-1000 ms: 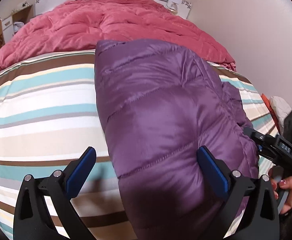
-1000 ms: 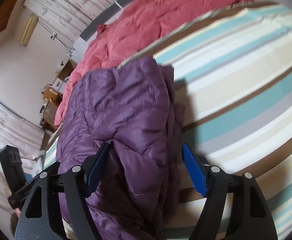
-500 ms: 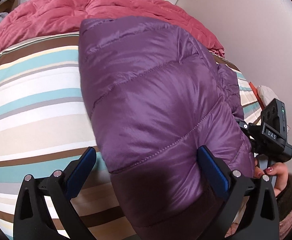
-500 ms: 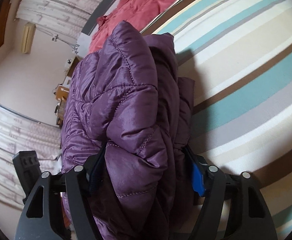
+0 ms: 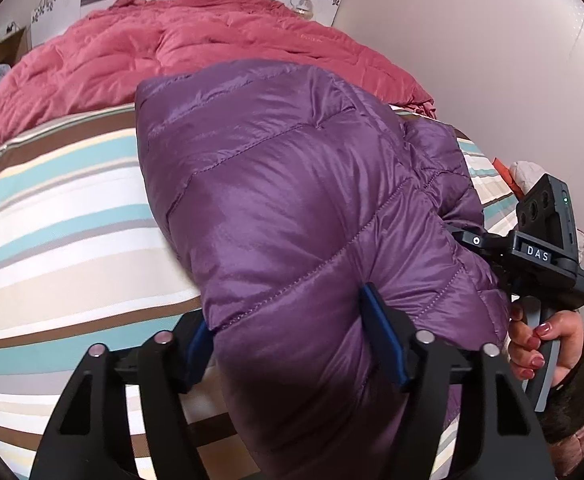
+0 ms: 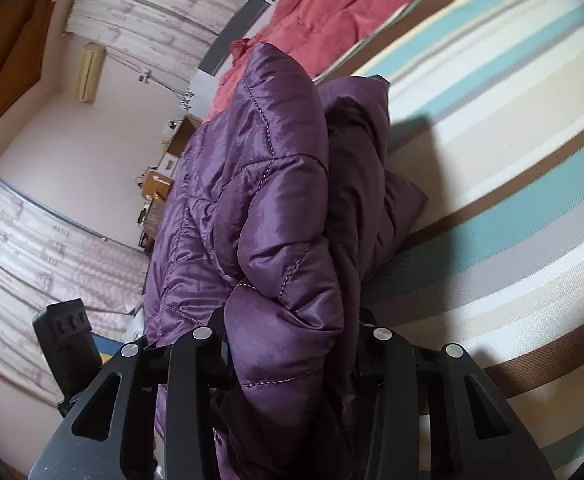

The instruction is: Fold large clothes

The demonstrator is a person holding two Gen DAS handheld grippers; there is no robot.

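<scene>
On the bed's striped sheet lies the purple puffer jacket, shiny quilted fabric with diagonal stitch lines, bunched into a thick folded bundle, near edge lifted off the sheet. Behind it a red quilted duvet covers the far end of the bed. Left claw is closing, blue pads pressed into the jacket's near lower edge, puffy fabric bulging between them. Right claw is closing too, pads buried in the fabric, pinching a thick stack of folded layers at the jacket's right side; the stack stands up in ridges, darker inner layer showing to the right. Left view: a hand with painted nails grips the right claw's handle, just beside the jacket. Jacket surface is glossy and wrinkled near the grips.
</scene>
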